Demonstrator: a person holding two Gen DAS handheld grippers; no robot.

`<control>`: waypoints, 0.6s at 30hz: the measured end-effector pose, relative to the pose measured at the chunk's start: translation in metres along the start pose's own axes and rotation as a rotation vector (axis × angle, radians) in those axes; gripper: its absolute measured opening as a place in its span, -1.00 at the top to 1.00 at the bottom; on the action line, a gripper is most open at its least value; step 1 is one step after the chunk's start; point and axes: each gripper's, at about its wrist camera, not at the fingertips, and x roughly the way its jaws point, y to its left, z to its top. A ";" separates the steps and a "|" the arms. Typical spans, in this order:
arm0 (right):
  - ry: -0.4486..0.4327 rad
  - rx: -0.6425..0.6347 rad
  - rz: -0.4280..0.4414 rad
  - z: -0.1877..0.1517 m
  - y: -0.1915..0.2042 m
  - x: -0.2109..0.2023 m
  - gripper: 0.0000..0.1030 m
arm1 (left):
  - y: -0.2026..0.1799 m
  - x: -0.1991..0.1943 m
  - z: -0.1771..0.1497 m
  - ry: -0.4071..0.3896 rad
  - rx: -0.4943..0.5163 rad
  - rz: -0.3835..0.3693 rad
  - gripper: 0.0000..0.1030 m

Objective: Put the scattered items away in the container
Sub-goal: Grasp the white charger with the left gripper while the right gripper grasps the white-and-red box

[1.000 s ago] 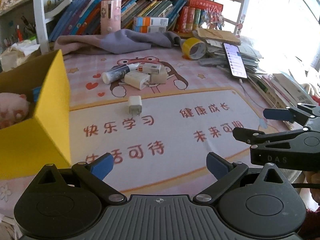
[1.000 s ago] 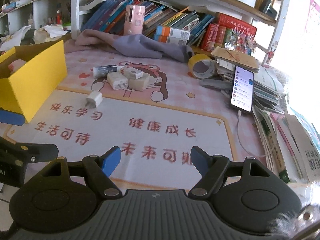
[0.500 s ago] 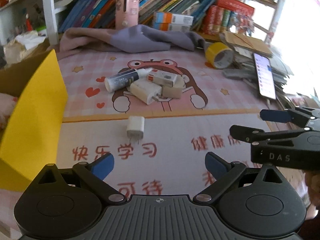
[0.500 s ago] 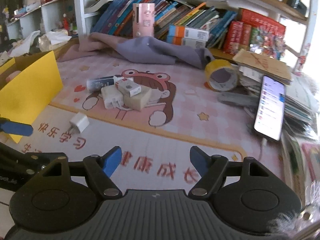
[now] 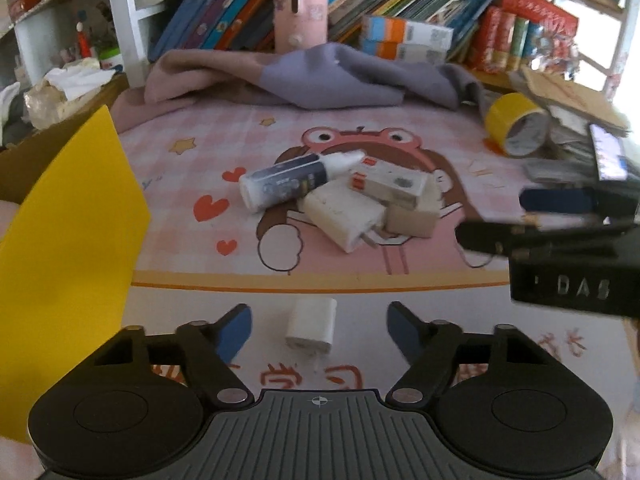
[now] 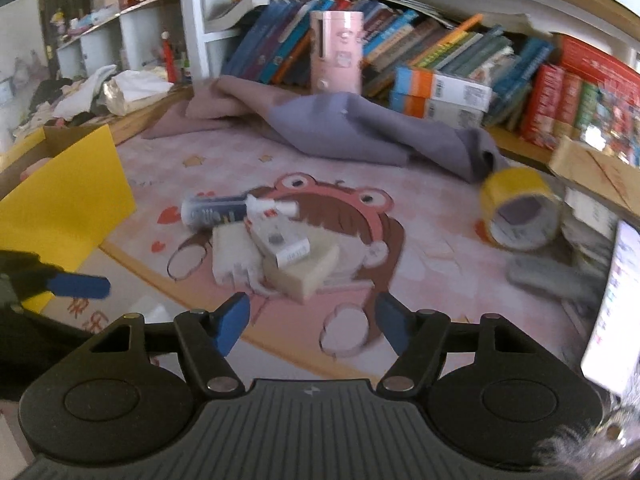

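A small white charger plug point(image 5: 312, 326) lies on the mat between the fingers of my left gripper point(image 5: 320, 330). Its jaws are closing, with a gap still on each side of the plug. Beyond it is a pile: a dark tube with a white cap point(image 5: 288, 182), a white box with a red mark point(image 5: 388, 184), a large white charger point(image 5: 340, 216) and a beige block point(image 5: 412, 220). My right gripper point(image 6: 314, 320) hovers just short of the same pile point(image 6: 280, 248), jaws closing with nothing between them. The yellow box point(image 5: 72, 240) stands at the left.
A crumpled purple-grey cloth point(image 6: 360, 128) lies at the back in front of shelves of books. A yellow tape roll point(image 6: 516, 208) and a phone point(image 6: 612, 304) sit at the right beside stacked papers. A pink holder point(image 5: 300, 4) stands behind the cloth.
Both grippers have moved forward over the mat toward the pile. The left jaws have narrowed around the small white plug. The right jaws have narrowed slightly.
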 end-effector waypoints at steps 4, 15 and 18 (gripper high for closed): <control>-0.020 -0.058 0.027 0.015 0.003 0.021 -0.24 | 0.003 0.010 0.002 0.017 -0.015 0.001 -0.10; -0.032 -0.226 0.063 0.026 0.015 0.072 0.09 | 0.011 0.015 0.000 0.009 -0.038 -0.010 0.51; -0.039 -0.235 0.076 0.028 0.016 0.077 0.10 | 0.010 0.014 -0.001 0.010 -0.038 -0.011 0.52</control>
